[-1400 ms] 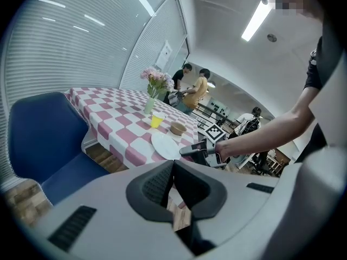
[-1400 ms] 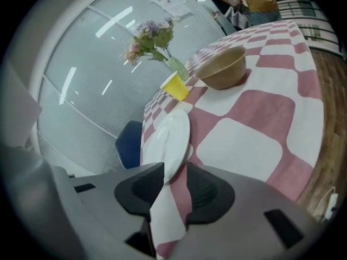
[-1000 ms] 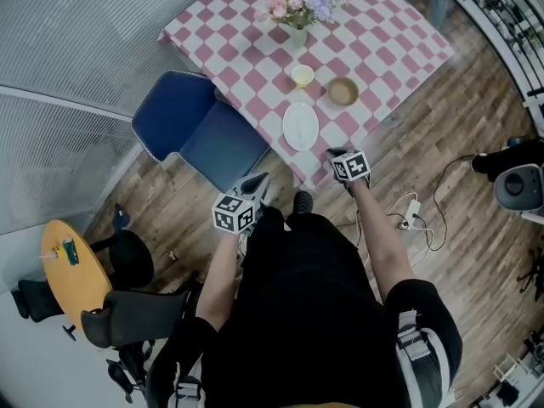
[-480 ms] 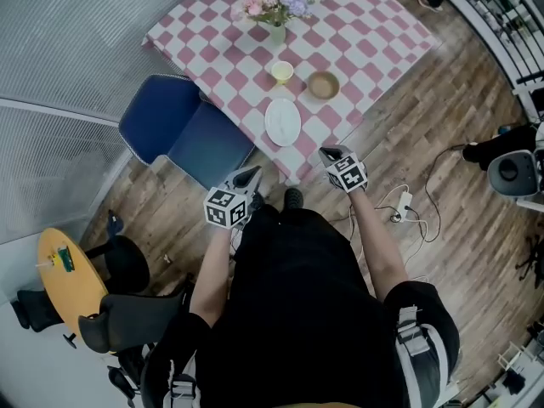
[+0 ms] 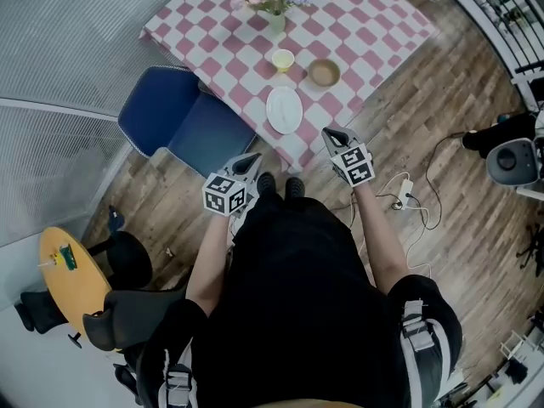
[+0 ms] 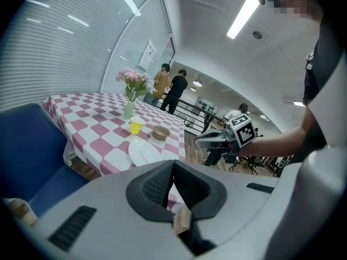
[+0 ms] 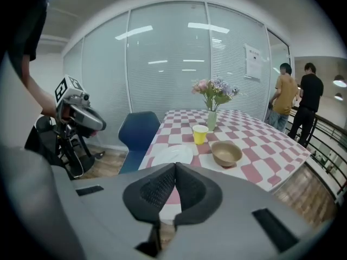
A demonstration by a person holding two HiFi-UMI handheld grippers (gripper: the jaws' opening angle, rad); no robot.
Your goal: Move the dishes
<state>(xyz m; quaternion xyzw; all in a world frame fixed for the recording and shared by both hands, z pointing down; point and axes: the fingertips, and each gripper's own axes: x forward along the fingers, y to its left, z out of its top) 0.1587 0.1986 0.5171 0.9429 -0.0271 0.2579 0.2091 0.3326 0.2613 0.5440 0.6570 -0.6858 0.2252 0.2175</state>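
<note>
Only the head view takes in the wooden floor (image 5: 425, 126), a round yellow table (image 5: 72, 274) at lower left and a power strip (image 5: 405, 191) with cables; there the left hand-held gripper (image 5: 253, 161) and right hand-held gripper (image 5: 328, 133) are both short of the desk (image 5: 374, 19); each gripper view shows its own jaws pressed together on nothing; only those views show two people (image 7: 295, 99) by a railing, and ceiling strip lights; on the pink-and-white checked cloth a white plate (image 5: 284, 110) lies near the front edge, a yellow cup (image 5: 282, 59) and brown bowl (image 5: 324, 73) behind it, a vase of flowers (image 5: 276, 2) further back; a blue chair (image 5: 183, 121) stands beside the desk; blinds cover the glass wall.
</note>
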